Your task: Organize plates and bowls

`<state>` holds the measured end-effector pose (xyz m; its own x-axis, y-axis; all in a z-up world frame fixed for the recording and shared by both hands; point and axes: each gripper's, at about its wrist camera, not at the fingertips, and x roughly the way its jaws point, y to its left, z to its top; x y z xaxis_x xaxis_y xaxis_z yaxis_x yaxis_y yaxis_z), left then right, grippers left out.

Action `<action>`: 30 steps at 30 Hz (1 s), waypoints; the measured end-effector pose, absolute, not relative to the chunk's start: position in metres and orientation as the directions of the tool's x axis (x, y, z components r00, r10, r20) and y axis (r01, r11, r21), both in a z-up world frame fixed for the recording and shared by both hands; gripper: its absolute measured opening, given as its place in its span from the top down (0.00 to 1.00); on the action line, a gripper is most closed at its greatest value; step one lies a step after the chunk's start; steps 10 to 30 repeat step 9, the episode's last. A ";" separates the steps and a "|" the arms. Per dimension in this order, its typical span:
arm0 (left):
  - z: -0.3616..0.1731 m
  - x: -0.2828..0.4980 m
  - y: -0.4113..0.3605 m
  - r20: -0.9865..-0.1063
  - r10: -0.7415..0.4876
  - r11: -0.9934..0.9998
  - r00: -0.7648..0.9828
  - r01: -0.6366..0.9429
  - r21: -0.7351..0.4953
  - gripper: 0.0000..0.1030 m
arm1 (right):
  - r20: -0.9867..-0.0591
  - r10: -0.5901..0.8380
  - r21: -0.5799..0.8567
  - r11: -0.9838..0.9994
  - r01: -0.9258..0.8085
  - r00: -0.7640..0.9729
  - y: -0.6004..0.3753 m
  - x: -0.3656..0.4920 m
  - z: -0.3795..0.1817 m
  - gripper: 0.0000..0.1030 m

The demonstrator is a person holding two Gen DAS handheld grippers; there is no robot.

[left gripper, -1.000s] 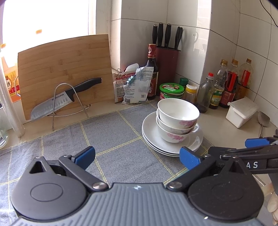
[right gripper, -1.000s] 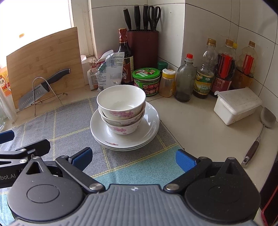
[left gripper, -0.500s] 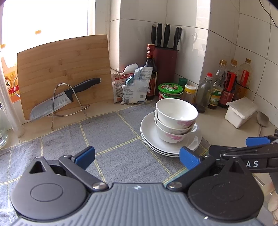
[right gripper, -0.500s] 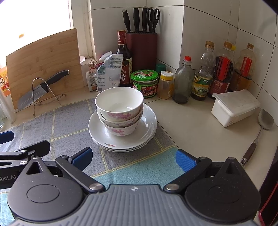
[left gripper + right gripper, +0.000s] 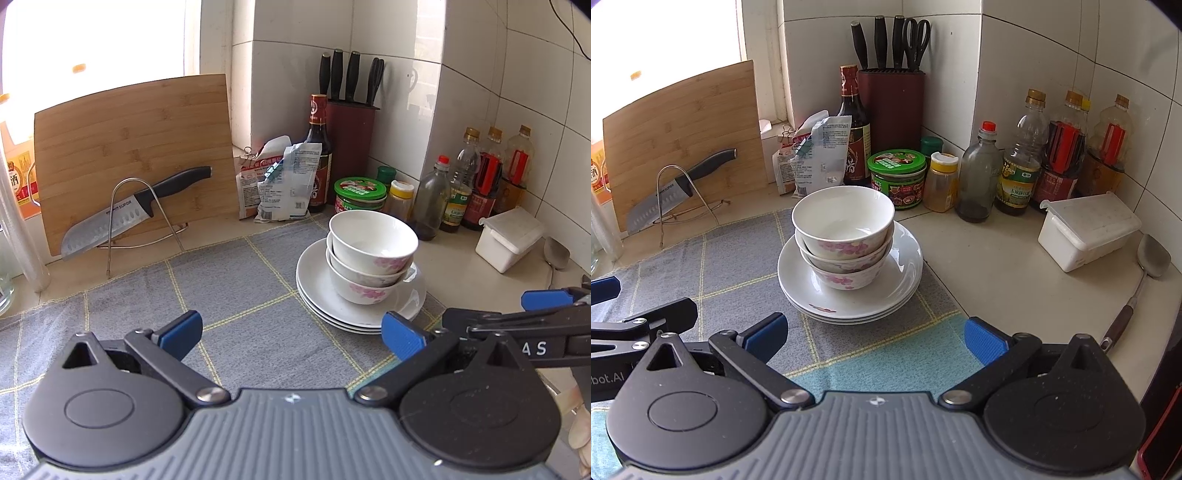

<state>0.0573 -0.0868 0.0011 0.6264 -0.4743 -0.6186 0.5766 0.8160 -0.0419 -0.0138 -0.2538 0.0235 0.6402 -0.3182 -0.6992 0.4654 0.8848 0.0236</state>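
On the mat (image 5: 738, 258), bowls (image 5: 844, 236) nested on plates (image 5: 849, 291), both grippers (image 5: 291, 332) (image 5: 873, 334) agape, empty; could topple if nudged.

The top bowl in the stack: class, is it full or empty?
Empty. The right wrist view looks into the top bowl and shows only its bare white inside, with nothing in it.

The knife (image 5: 125, 220) blade reads "SUPOR". The right gripper (image 5: 546, 334), seen from the left wrist view, carries the letters "AS" — the left gripper (image 5: 631, 332), in the right wrist view, shows "bot.AI". Bottle and packet labels are too small to read.
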 end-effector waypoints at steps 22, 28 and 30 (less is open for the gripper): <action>0.001 0.057 -0.088 -0.618 -0.476 0.815 0.626 0.578 -0.043 0.01 | -0.700 -0.321 0.020 0.884 0.467 0.638 -0.254 -0.014 0.024 0.00; 0.001 0.057 -0.088 -0.618 -0.476 0.815 0.626 0.578 -0.043 0.01 | -0.700 -0.321 0.020 0.884 0.467 0.638 -0.254 -0.014 0.024 0.00; 0.001 0.057 -0.088 -0.618 -0.476 0.815 0.626 0.578 -0.043 0.01 | -0.700 -0.321 0.020 0.884 0.467 0.638 -0.254 -0.014 0.024 0.00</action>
